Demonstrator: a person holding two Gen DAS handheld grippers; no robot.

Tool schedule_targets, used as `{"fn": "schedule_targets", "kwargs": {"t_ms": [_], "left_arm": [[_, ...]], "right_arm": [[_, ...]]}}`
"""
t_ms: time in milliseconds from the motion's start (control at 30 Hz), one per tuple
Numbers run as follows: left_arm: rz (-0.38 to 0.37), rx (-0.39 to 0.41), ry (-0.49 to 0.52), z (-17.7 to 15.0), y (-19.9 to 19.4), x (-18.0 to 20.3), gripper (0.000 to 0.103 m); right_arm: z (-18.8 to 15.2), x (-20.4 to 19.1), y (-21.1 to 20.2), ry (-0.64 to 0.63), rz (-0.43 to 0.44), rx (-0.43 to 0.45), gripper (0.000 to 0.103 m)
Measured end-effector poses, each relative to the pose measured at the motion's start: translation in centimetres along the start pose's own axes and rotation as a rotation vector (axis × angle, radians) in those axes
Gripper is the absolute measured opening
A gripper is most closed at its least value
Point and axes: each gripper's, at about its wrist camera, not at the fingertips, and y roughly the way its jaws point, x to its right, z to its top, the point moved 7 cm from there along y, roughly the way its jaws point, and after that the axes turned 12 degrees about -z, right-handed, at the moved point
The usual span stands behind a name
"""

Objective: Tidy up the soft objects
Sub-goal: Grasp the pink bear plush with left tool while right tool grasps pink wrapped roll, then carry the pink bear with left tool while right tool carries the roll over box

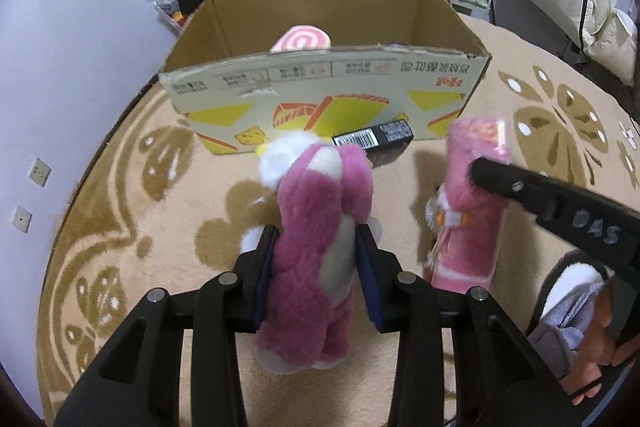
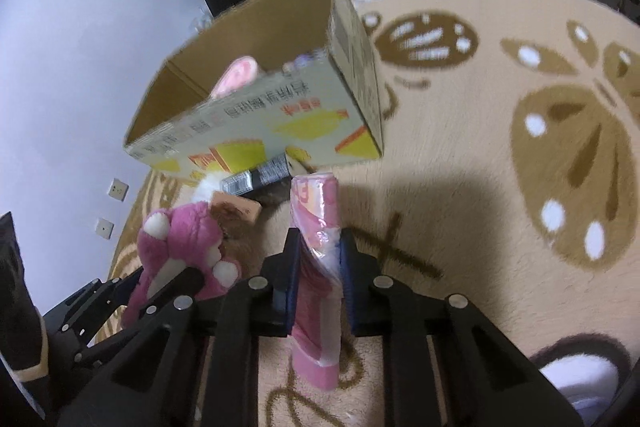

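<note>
The left gripper [image 1: 316, 263] is closed on a magenta plush bear [image 1: 316, 227], its fingers [image 1: 264, 267] pressed into the fur at both sides; the bear is held above the beige carpet [image 1: 120, 227], in front of the open cardboard box [image 1: 328, 87]; the right gripper [image 2: 320, 267] is clamped on a pink wrapped towel roll [image 2: 316, 247], the fingers [image 2: 290, 275] narrowly apart with the roll squeezed between them; a pink swirl cushion [image 1: 304, 41] lies inside the box; a black carton [image 1: 374, 137] rests against the box front

Count from my two tools: one purple plush bear [image 1: 316, 227], one wrapped pink towel roll [image 1: 472, 203], one cardboard box [image 1: 320, 87], one pink swirl plush [image 1: 304, 41] inside it, one black barcode carton [image 1: 374, 137].
</note>
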Motion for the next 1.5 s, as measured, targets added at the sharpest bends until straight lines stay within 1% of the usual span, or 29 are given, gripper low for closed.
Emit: {"fn": "schedule_targets", "kwargs": {"t_ms": [133, 333, 467, 600, 700, 800, 967, 1067, 1133, 1233, 1367, 1500], "left_arm": [[0.018, 0.037, 0.006, 0.2, -1.2, -0.1, 0.037], [0.049, 0.084, -0.006, 0.6, -3.0, -0.6, 0.037], [0.114, 0.138, 0.017, 1.1, -4.8, -0.9, 0.037], [0.127, 0.169, 0.014, 1.6, -5.9, -1.2, 0.037], [0.133, 0.194, 0.014, 2.1, -6.5, -1.5, 0.037], [0.147, 0.219, 0.034, 2.6, -6.9, -1.3, 0.037], [0.180, 0.256, 0.101, 3.2, -7.8, -0.6, 0.037], [0.196, 0.275, 0.119, 3.5, -8.4, -0.5, 0.037], [0.209, 0.295, 0.123, 3.8, -9.0, -0.5, 0.037], [0.239, 0.351, 0.125, 4.5, -10.4, -0.6, 0.037], [0.246, 0.397, 0.119, 5.8, -12.0, -1.1, 0.037], [0.255, 0.425, 0.098, 7.4, -12.8, -2.5, 0.037]], "right_arm": [[0.7, -0.6, -2.2, -0.036, -0.003, 0.072, 0.017], [0.9, -1.3, -3.8, -0.056, 0.000, 0.112, 0.016], [1.2, -1.7, -5.6, -0.058, 0.012, 0.175, 0.016], [2.0, -2.7, -7.8, -0.088, 0.025, 0.233, 0.016], [2.4, -3.2, -8.7, -0.098, 0.049, 0.266, 0.016], [2.8, -3.5, -9.1, -0.101, 0.060, 0.278, 0.016], [3.6, -3.9, -9.7, -0.112, 0.066, 0.310, 0.016], [4.0, -4.0, -10.3, -0.109, 0.075, 0.326, 0.016], [4.4, -4.1, -10.7, -0.111, 0.079, 0.341, 0.016], [4.9, -4.3, -11.5, -0.113, 0.087, 0.363, 0.016], [5.8, -4.6, -12.3, -0.118, 0.097, 0.392, 0.016], [6.8, -4.9, -12.7, -0.128, 0.105, 0.411, 0.016]]}}
